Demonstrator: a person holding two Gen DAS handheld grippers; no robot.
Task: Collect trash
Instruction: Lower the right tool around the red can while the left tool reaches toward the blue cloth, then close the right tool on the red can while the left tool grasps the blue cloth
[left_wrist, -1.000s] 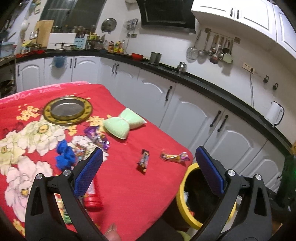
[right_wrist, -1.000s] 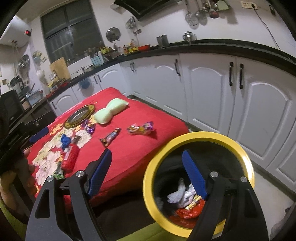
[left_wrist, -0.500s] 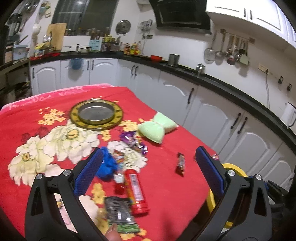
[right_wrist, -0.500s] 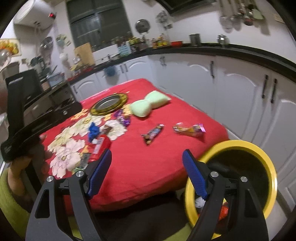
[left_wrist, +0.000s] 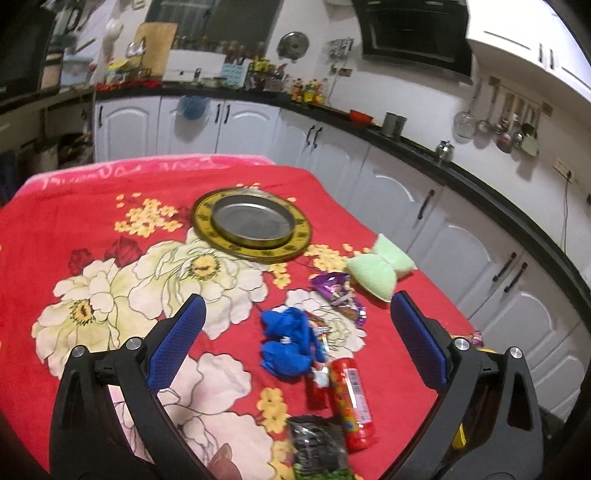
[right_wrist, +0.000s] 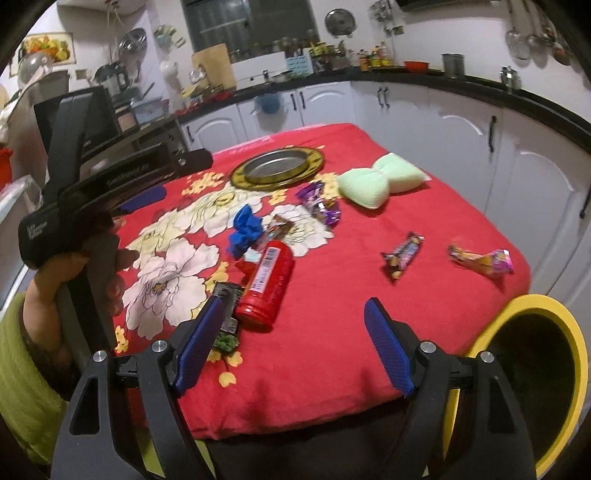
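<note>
Only the right wrist view shows the yellow-rimmed bin (right_wrist: 535, 384) whole, standing beside the table's near right corner, plus a chocolate bar (right_wrist: 402, 254) and an orange-pink wrapper (right_wrist: 480, 260) lying near that edge. The left view shows just a sliver of the bin.

The left gripper (left_wrist: 295, 347) hangs over the red flowered cloth (left_wrist: 74, 221), jaws wide apart and holding nothing; a blue crumpled wrapper (left_wrist: 286, 345) lies between them, with a red tube (left_wrist: 351, 398) and a dark packet (left_wrist: 317, 446) just beside it. The right gripper (right_wrist: 295, 343) is likewise spread and empty, near the tube's end.

Farther back sit a purple wrapper (left_wrist: 338, 291), a green cushion (left_wrist: 380, 266) and a metal plate (left_wrist: 253, 229).
</note>
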